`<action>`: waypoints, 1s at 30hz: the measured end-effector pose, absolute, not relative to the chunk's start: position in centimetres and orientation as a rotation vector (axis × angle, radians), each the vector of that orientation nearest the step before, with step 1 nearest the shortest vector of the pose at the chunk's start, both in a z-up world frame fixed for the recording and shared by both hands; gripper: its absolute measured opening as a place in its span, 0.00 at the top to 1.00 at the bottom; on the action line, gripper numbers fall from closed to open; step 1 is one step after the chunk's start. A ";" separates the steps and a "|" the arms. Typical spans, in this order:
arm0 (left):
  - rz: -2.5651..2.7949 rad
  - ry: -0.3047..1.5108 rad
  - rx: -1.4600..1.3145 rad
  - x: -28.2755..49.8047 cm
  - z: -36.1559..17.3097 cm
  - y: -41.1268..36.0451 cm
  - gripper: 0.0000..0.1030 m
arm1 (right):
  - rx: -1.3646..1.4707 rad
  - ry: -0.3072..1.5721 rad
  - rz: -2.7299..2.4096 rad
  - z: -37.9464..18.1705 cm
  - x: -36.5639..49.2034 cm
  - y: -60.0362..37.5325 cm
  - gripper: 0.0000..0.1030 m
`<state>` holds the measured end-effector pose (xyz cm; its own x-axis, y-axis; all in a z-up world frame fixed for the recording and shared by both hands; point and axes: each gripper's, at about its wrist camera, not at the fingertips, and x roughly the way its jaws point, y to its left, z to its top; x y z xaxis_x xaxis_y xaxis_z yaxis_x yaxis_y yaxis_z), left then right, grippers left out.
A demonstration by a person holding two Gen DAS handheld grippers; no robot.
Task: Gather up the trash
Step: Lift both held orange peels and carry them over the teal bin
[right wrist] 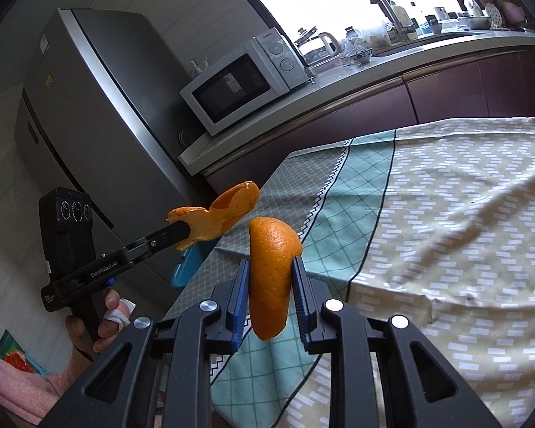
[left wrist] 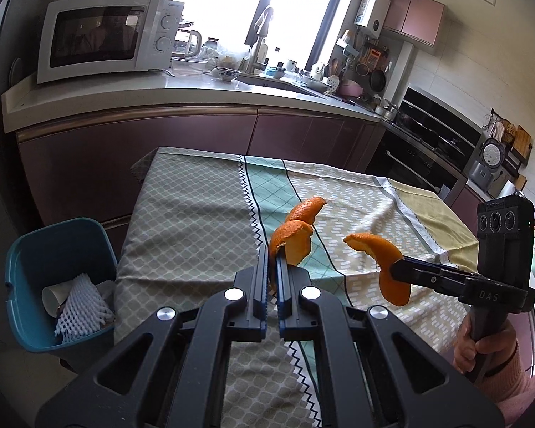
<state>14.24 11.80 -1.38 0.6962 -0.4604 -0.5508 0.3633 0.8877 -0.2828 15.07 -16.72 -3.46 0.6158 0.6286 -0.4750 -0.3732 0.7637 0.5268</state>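
Orange peel is clamped in both grippers, held in the air over the table (left wrist: 196, 214) with its patterned cloth. The left gripper (left wrist: 273, 253) has its fingers pinched almost together on a thin, curled piece of peel (left wrist: 292, 242), gripped only at its lower edge. The right gripper (right wrist: 271, 274) grasps a thicker, domed piece of peel (right wrist: 273, 278) between its blue pads, with the jaws partly apart around it.

The weak point, as I judge it, is the left grip: the thin strip is caught at one edge and most of it stands free above the jaws, so a quick swing or a roll of the wrist could let it slip out and land on the cloth or the floor. The right piece hangs well below its pads and could twist out in the same way. Both pieces also sit close together, so carrying them to one opening at once risks a bump between the grippers or a drop over the rim.

Down beside the table's left edge stands a blue bin (left wrist: 25, 260). It already holds a white foam fruit net (left wrist: 82, 306) and what looks like a paper cup (left wrist: 53, 297); neither peel is over it yet
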 end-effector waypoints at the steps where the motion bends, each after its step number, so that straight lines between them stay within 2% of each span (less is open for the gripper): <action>1: -0.456 0.655 -0.159 14.2 -1.4 12.2 0.96 | 0.396 0.696 0.602 -3.5 15.1 -16.4 0.78; 30: -0.277 0.631 -0.221 12.5 -2.0 21.3 0.96 | 0.328 0.756 0.765 -3.3 18.4 -7.6 0.78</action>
<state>12.50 21.30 -2.05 0.7725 -0.3204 -0.5483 0.1870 0.9399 -0.2858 18.44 -7.65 -3.27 0.4800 0.7253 -0.4934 -0.5025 0.6884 0.5230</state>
